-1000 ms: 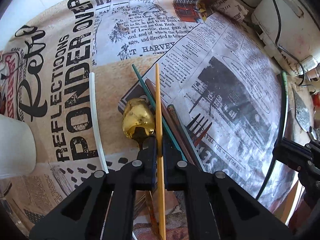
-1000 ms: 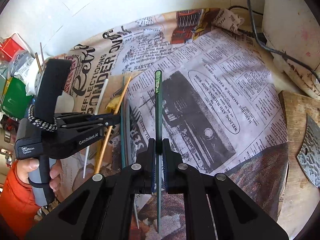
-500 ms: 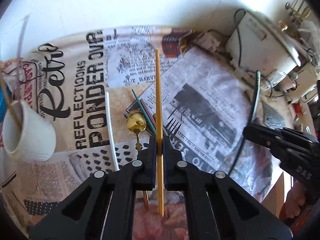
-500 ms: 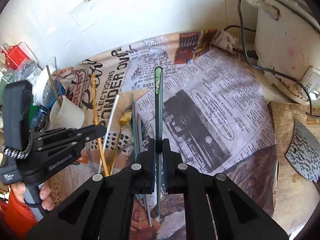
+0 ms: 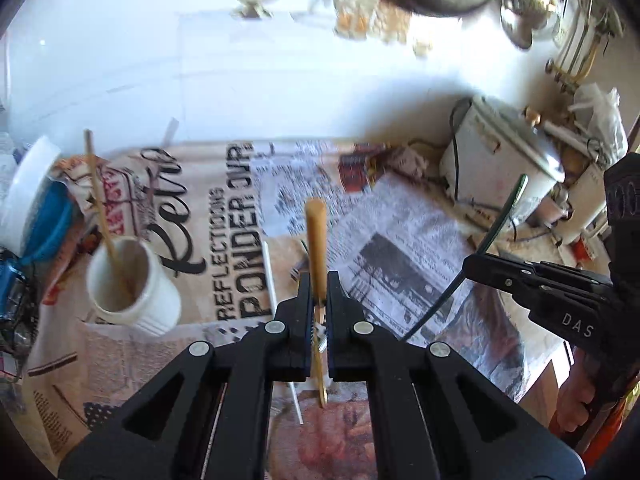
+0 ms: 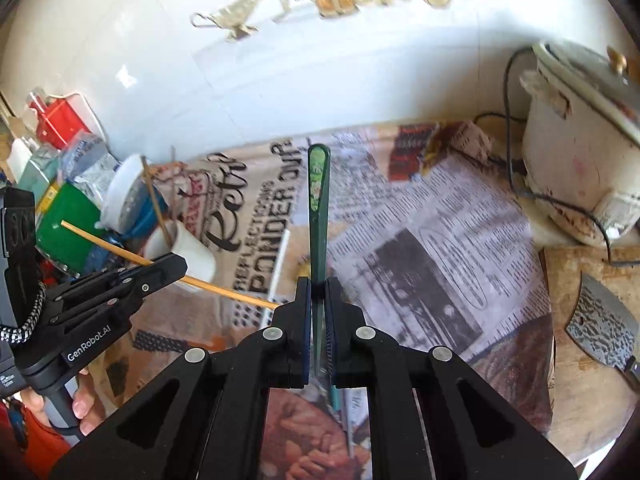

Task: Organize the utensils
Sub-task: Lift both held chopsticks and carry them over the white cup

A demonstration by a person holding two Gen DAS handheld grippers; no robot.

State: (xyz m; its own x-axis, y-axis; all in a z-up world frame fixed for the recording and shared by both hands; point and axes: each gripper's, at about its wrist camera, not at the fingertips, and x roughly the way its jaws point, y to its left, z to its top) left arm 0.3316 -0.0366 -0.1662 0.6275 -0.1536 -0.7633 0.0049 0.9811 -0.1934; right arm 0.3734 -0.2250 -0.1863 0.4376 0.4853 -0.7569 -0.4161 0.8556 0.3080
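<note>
My left gripper is shut on a yellow chopstick and holds it high above the newspaper-covered table; the stick also shows in the right wrist view. My right gripper is shut on a dark green chopstick, also lifted; it also shows in the left wrist view. A white cup with one wooden chopstick in it stands at the left. A white straw lies on the paper below; the other utensils are mostly hidden behind my fingers.
A white rice cooker with its cord stands at the back right. A cleaver lies on a wooden board at the right. A green tub and a white and blue container crowd the left edge.
Both grippers have risen well above the table, each carrying its chopstick. The left view has tilted up, and the white cup has come fully into view at the left.
</note>
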